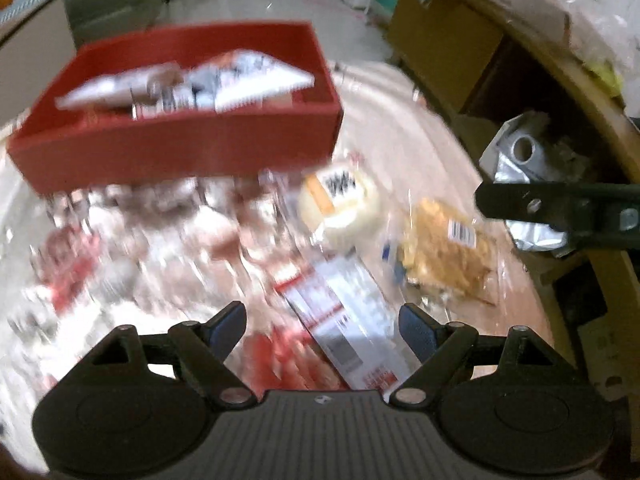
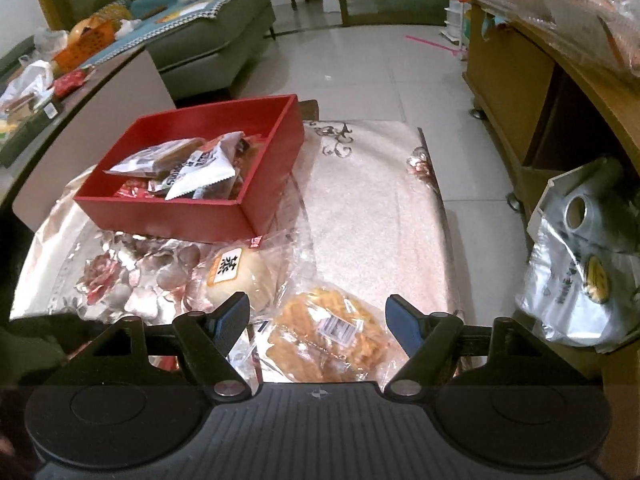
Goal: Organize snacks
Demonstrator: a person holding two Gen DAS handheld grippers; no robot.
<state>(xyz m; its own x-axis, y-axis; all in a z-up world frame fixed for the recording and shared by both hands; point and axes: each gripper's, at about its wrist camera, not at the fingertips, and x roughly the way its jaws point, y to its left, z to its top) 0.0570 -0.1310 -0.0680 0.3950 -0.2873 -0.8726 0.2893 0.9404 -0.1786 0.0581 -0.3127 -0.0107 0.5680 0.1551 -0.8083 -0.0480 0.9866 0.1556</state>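
Note:
A red box (image 2: 168, 212) with several snack packets (image 2: 180, 168) in it stands at the table's far left; it also shows in the blurred left wrist view (image 1: 180, 152). A round pale bun in clear wrap (image 2: 236, 276) (image 1: 340, 204) lies in front of the box. A bag of golden fried snack (image 2: 328, 332) (image 1: 448, 252) lies to its right. A white and red packet (image 1: 344, 320) lies under my left gripper (image 1: 322, 324), which is open and empty. My right gripper (image 2: 318, 316) is open and empty over the fried snack bag.
The low table carries a floral cloth (image 2: 372, 208). A wooden cabinet (image 2: 520, 92) stands on the right with a silvery plastic bag (image 2: 580, 272) at its foot. A green sofa (image 2: 208, 48) and a side table with clutter (image 2: 48, 92) stand at the left.

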